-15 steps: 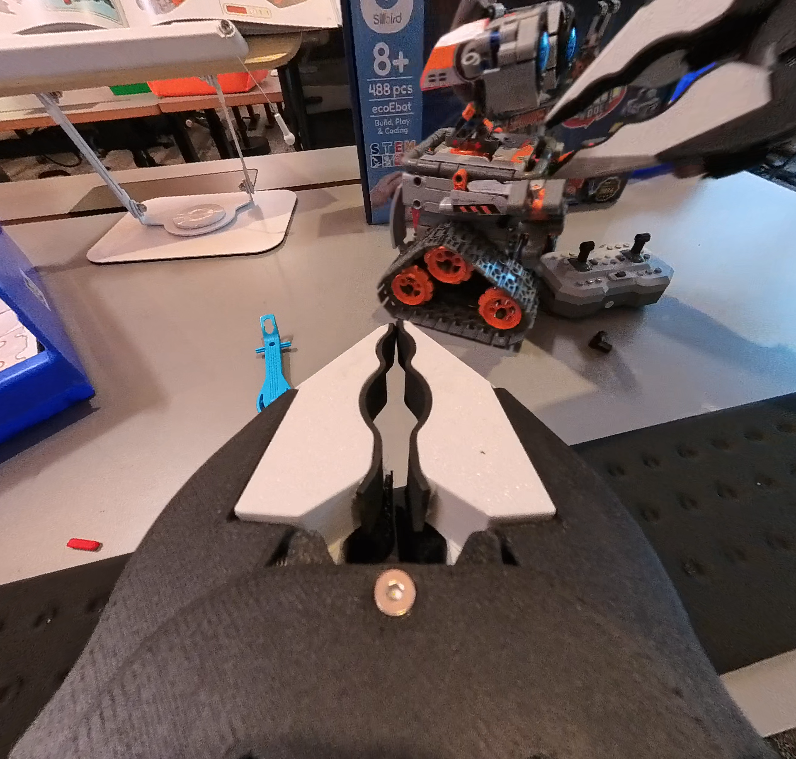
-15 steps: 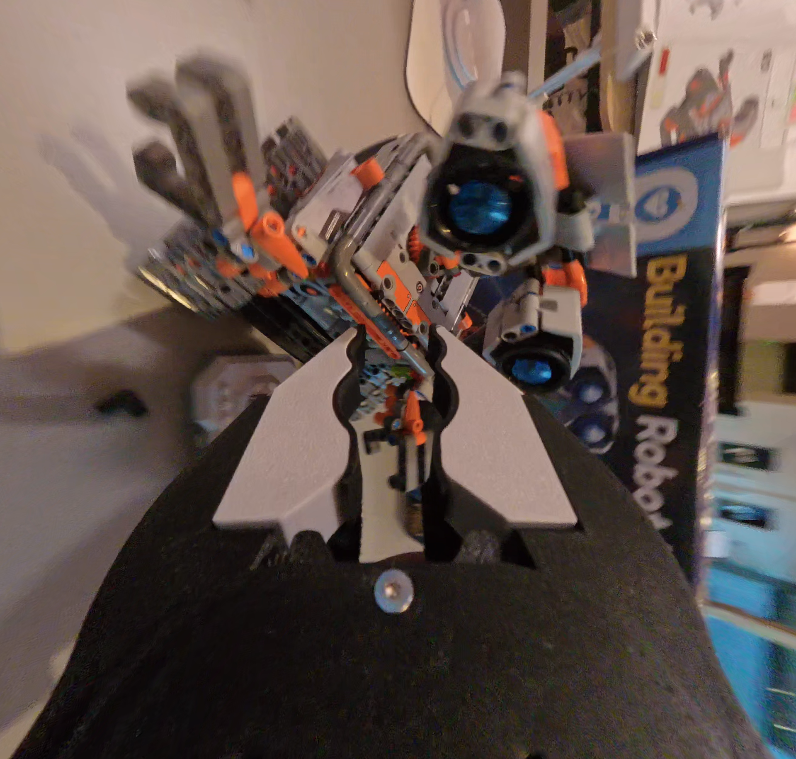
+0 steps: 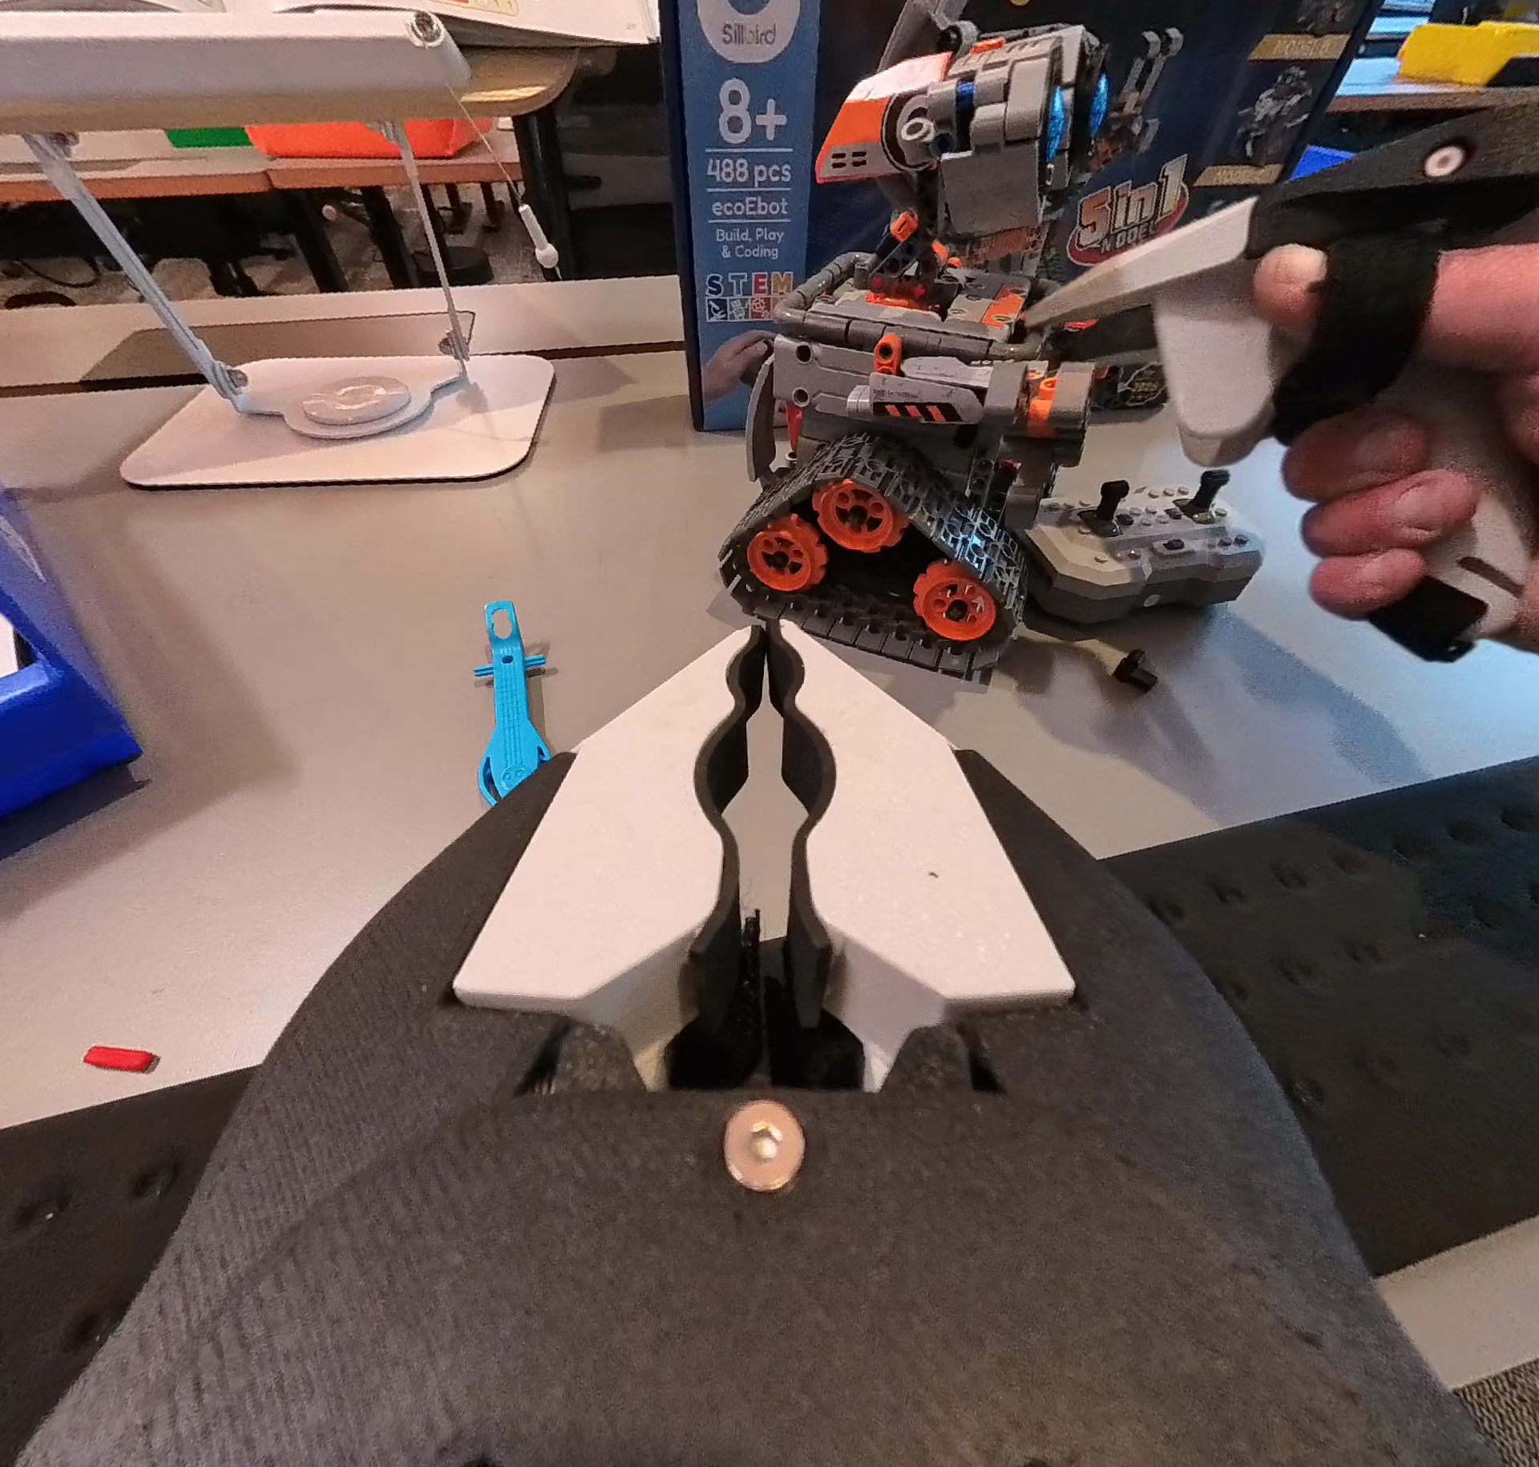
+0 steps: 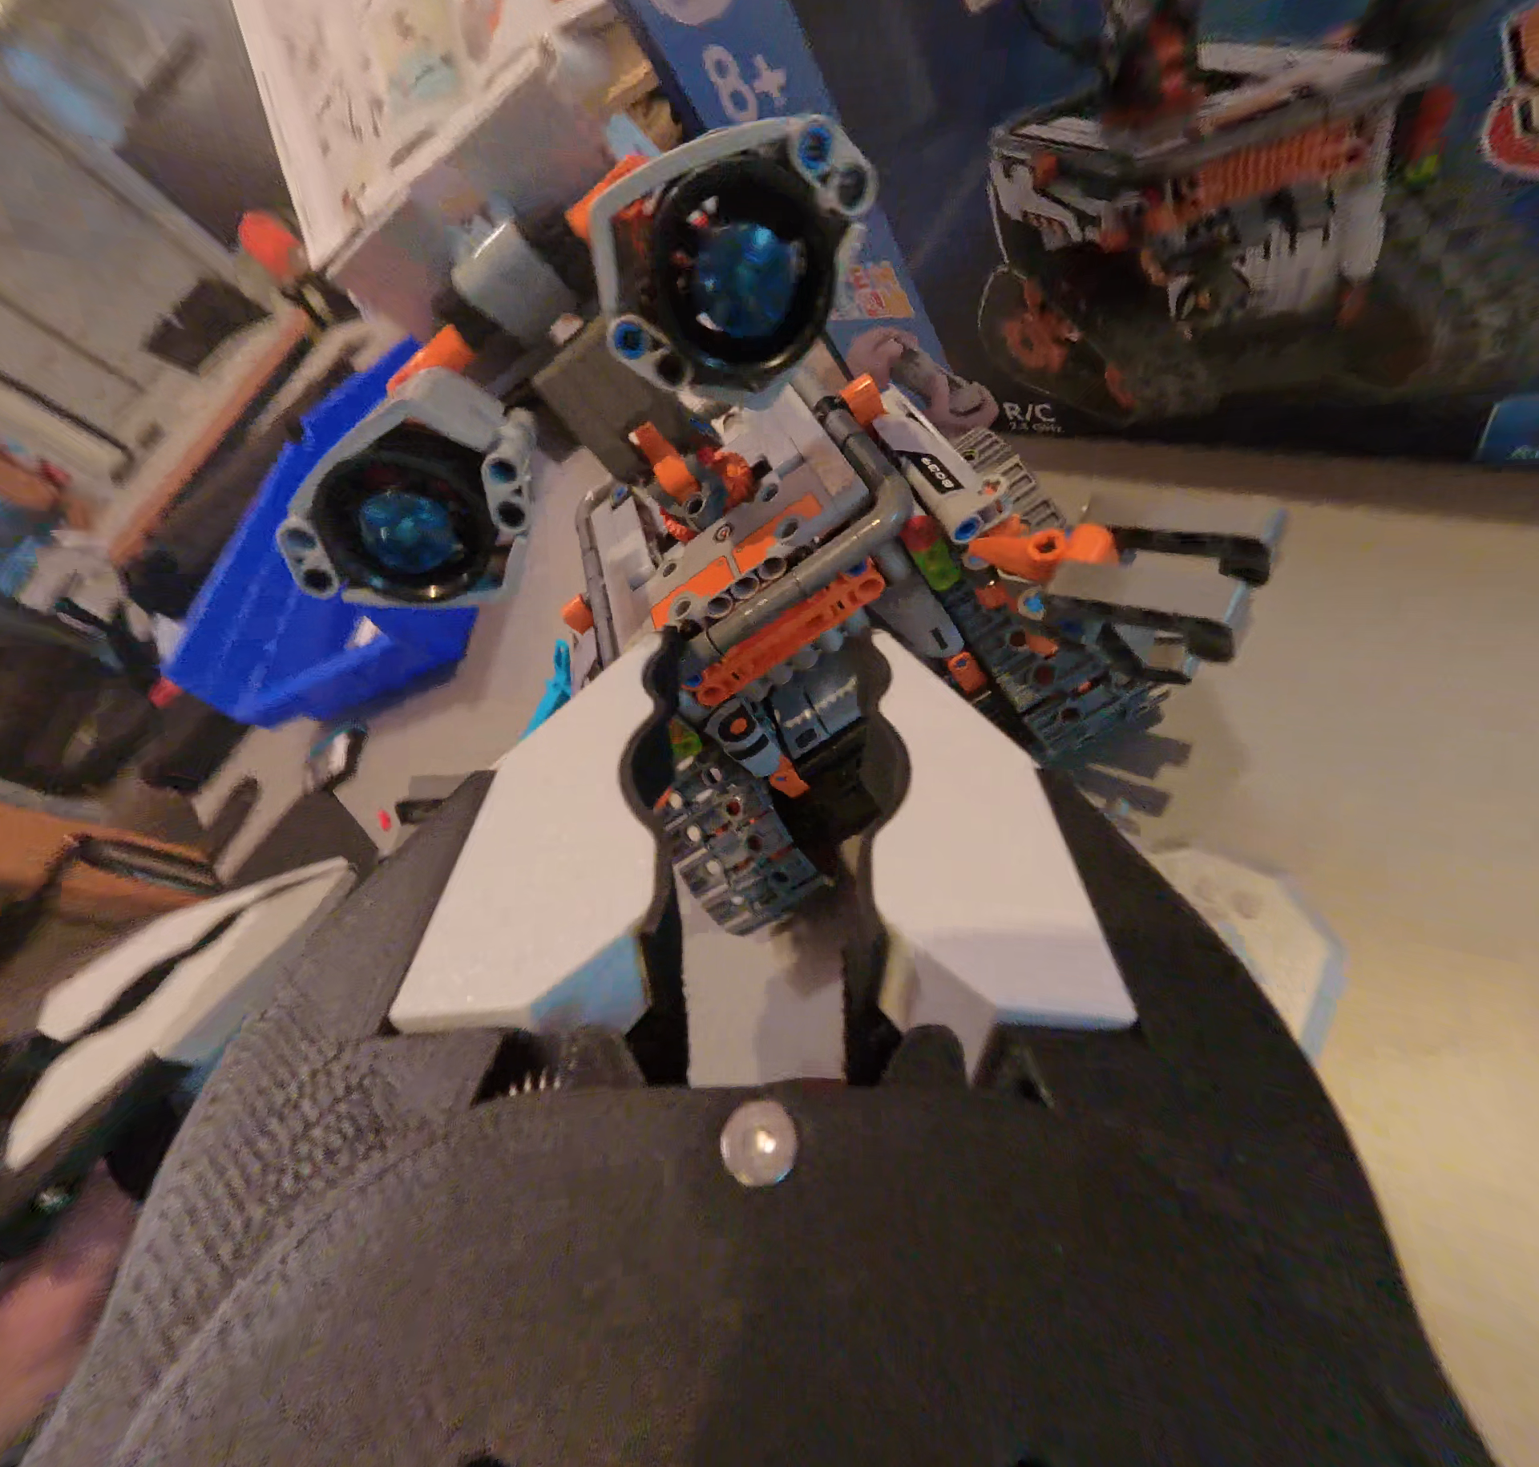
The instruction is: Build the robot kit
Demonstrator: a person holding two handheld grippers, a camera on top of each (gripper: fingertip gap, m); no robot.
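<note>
A grey and orange toy robot (image 3: 899, 394) with black tracks and two blue-lensed eyes stands tilted on the grey table (image 3: 333, 636), in front of its box. My right gripper (image 4: 766, 648) is shut on the robot's (image 4: 749, 561) front frame, over a grey bar and an orange beam. In the left wrist view it (image 3: 1041, 315) reaches in from the right, held by a hand (image 3: 1416, 444). My left gripper (image 3: 766, 636) is shut and empty, low over the table just short of the tracks. It also shows in the right wrist view (image 4: 166, 969).
A grey remote controller (image 3: 1141, 548) and a small black piece (image 3: 1134, 669) lie right of the robot. A light blue tool (image 3: 508, 702) and a red piece (image 3: 121, 1058) lie at left. A blue bin (image 3: 50, 727), a white book stand (image 3: 333, 419), the kit box (image 3: 916, 53) and a black mat (image 3: 1332, 927) surround them. Spacing between my two grippers at the tips: around 20 centimeters.
My right gripper has rolled from sideways to nearly level, still gripping the robot, and the hand now shows. The robot sits a little more upright. My left gripper has not moved.
</note>
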